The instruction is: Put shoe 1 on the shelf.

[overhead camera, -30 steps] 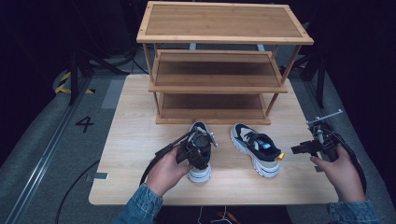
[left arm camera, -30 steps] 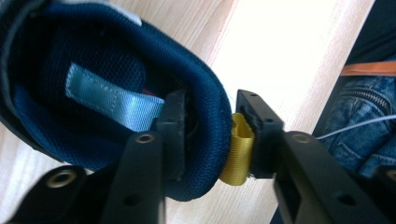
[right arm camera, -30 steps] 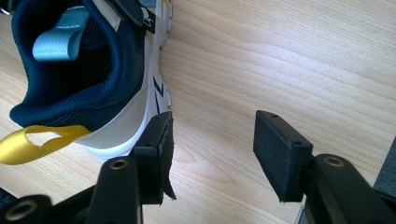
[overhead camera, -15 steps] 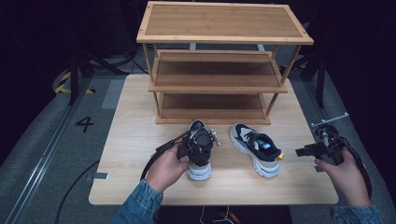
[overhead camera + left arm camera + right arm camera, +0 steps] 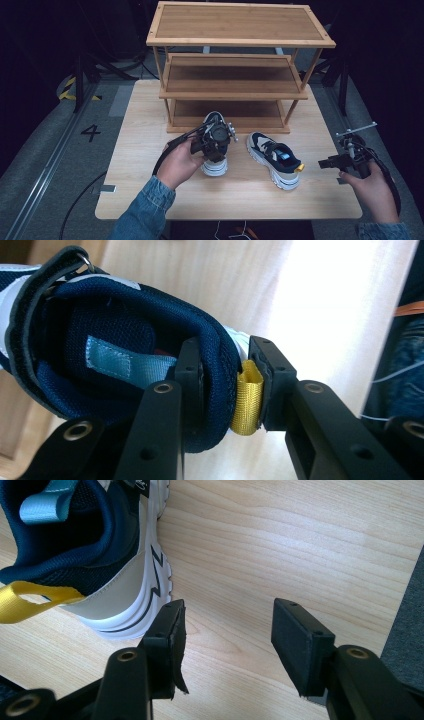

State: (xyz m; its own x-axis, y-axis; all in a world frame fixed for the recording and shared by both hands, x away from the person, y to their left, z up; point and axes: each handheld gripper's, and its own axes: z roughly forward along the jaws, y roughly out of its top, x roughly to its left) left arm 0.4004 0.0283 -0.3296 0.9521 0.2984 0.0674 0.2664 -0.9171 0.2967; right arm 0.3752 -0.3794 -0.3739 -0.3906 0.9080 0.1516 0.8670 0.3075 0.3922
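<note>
So the left gripper (image 5: pixel 225 385) has its jaws clamped across the back collar of the left sneaker (image 5: pixel 216 150), 1 jaw inside the shoe against the padded lining and the other outside, squashing the yellow pull loop (image 5: pixel 248 399) flat against the heel. That sneaker sits on the wooden table (image 5: pixel 150 190) just in front of the bottom shelf of the shoe rack (image 5: pixel 235 70); I can't tell if the sole is on the table or just off it.

The other sneaker (image 5: pixel 274 159) lies on the table to the right, well apart from the first, heel and its own yellow loop (image 5: pixel 30 600) pointing toward the right gripper (image 5: pixel 227 630). That gripper's jaws are spread wide with nothing between them, hovering just beside the heel.

Handling-wise, my guess: these are light, so weight isn't the worry. The mesh collar is soft and padded, so it gives a lot under the jaws, and you can see it bulging around the inner jaw. The heel is probably the stiffest part of the upper, so pinching there with 1 jaw inside should hold well. Held by the heel alone, the toe will likely droop and swing, so go slow toward the shelf. The loop alone looks floppy, so I'd grab collar plus loop together, same as the left side.
</note>
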